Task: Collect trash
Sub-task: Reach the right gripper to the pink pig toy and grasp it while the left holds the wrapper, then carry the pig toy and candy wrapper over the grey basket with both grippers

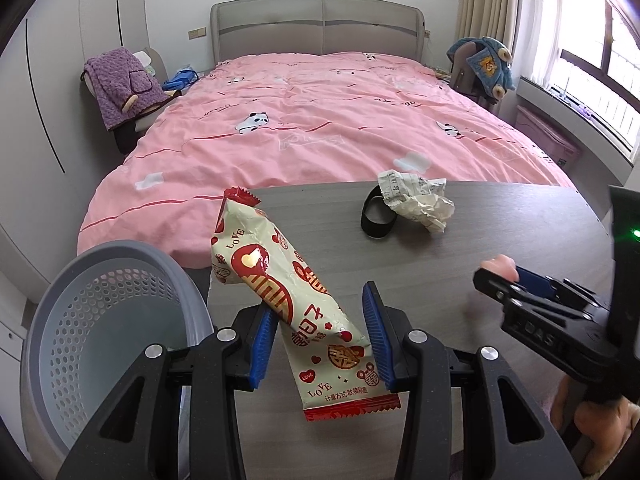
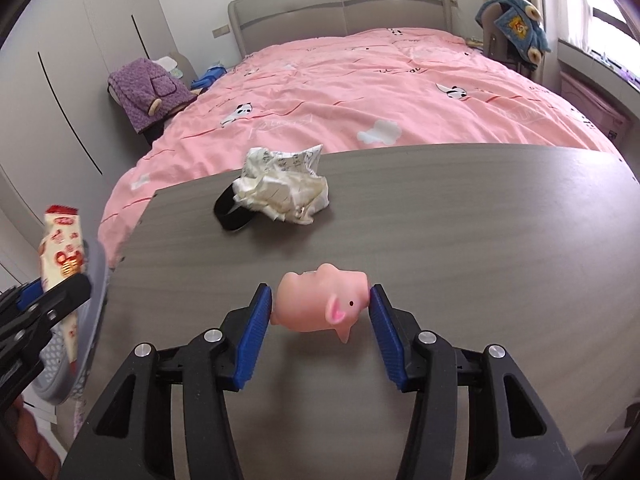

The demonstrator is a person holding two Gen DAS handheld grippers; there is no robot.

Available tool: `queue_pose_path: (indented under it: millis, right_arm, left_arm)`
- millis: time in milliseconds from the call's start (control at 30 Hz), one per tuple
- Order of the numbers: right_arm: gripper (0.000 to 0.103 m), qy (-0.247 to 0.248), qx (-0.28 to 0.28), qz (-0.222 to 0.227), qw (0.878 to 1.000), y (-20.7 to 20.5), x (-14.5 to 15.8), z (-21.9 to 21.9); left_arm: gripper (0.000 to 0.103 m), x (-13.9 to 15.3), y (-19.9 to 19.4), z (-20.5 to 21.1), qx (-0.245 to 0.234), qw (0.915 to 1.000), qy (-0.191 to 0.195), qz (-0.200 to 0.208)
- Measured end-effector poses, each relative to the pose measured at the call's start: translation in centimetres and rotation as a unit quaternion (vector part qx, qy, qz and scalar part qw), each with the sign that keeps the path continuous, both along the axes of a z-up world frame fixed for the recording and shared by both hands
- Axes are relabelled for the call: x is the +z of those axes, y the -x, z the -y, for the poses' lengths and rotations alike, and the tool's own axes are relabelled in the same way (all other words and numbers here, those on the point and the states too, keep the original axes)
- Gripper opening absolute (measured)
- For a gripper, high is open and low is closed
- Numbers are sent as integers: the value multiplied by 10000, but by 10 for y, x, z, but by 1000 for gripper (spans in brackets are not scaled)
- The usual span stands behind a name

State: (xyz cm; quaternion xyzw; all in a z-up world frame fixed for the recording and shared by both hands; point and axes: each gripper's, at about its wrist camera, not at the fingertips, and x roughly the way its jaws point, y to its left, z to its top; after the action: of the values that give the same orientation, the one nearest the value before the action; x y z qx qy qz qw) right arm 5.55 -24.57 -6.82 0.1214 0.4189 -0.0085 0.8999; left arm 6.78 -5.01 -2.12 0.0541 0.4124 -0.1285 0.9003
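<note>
red-and-cream snack wrapper point(image 1: 296, 308) sits pinched between the blue pads of the left gripper point(image 1: 320, 344), lifted clear of the grey worktop point(image 1: 460, 280) and slanting up to its left. just left of that gripper stands a grey perforated bin point(image 1: 120, 320). right gripper point(image 2: 320, 320) presses both pads on a pink toy pig point(image 2: 320, 304). ahead of it lie crumpled paper point(image 2: 284, 192) and, touching it, a black band point(image 2: 228, 212); beyond, the pink bed point(image 2: 360, 92).
</note>
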Motion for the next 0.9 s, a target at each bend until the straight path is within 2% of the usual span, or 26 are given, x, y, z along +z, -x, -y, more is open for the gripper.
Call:
queue_pose_path:
  millis: [300,900]
  right_arm:
    - [49,-59,209,212,9995,30,18,-28]
    - [49,-7,1084,450,9931,37,46,-122]
  left_arm:
    - [41,7,17,-22,94,9999,47,77]
    - [41,19,51,-111,672,9970,135,355]
